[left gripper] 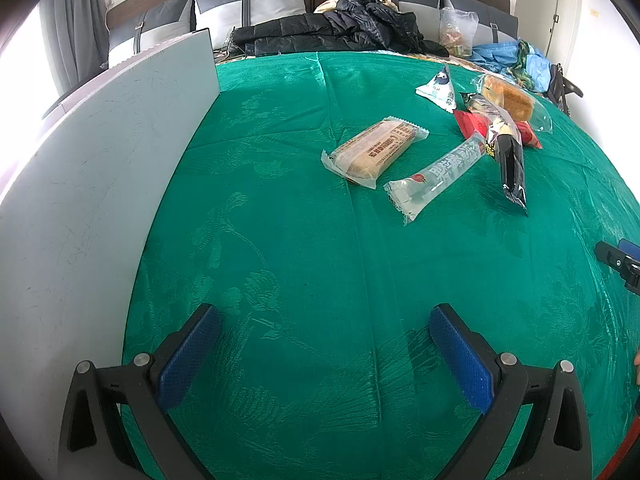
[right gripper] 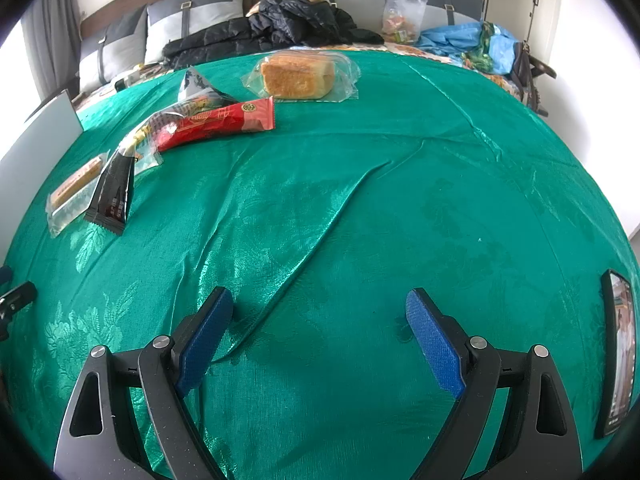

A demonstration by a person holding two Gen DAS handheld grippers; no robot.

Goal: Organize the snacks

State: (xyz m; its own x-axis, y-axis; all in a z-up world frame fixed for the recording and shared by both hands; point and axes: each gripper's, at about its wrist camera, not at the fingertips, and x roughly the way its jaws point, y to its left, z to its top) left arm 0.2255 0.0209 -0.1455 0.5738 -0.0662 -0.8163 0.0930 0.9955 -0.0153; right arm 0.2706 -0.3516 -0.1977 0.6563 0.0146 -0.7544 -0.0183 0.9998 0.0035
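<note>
Left wrist view: my left gripper (left gripper: 324, 344) hangs wide open and empty over the green cloth (left gripper: 280, 240), the white board (left gripper: 100, 160) at left, the snacks (left gripper: 432, 148) scattered far right. My right gripper (right gripper: 320, 328), also spread and empty, should approach the black packet (right gripper: 112, 192) low, clamping its middle without snagging the fold.

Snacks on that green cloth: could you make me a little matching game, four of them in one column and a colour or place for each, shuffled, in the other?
Column one:
1. bread loaf
2. red packet
3. black packet
4. triangular pouch

Column two:
A. long, dark wrapper, lying across other packets
B. white, with a panda picture
C. golden brown, in a clear wrapper
D. bright red, under the black packet's far end

Pairs: 1-C, 2-D, 3-A, 4-B
</note>
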